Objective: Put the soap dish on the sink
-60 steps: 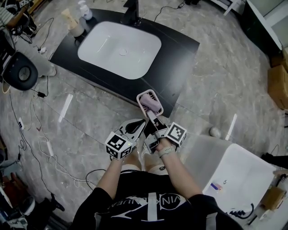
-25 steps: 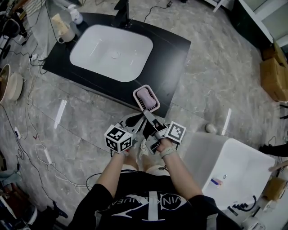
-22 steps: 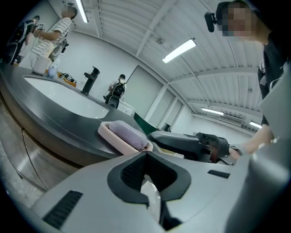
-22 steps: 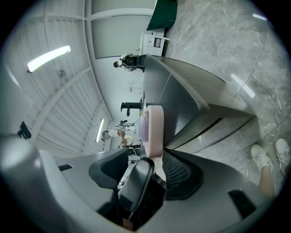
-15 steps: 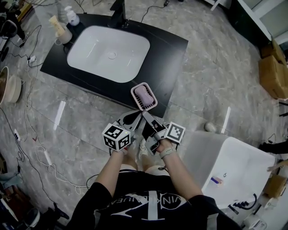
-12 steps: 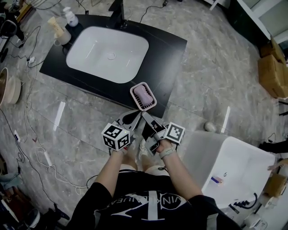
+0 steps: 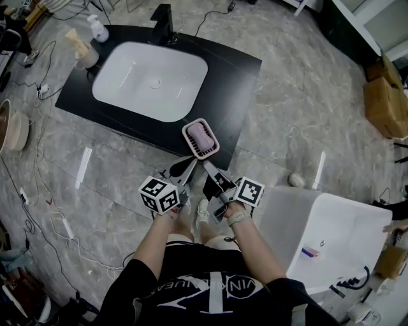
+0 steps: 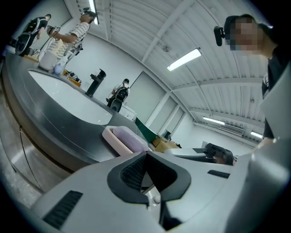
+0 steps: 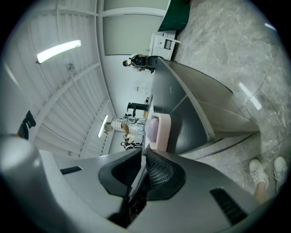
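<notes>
Dish (image 7: 201, 139) shifted onto sink counter (image 7: 239, 83), near end hidden; right claw (image 7: 206, 165) just closed empty, left claw (image 7: 189, 163) clenched.

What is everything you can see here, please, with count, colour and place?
sink: one, white basin, in the black counter.
faucet: one, black, behind the basin.
soap dish: one, pink, counter's near edge, holding lilac soap.
bottle: one, white, counter's far left corner.
cup: one, pale, beside the bottle.
left tool: one, grey, jaws shut, empty.
right tool: one, grey, jaws have just been closing, nothing between them.
</notes>
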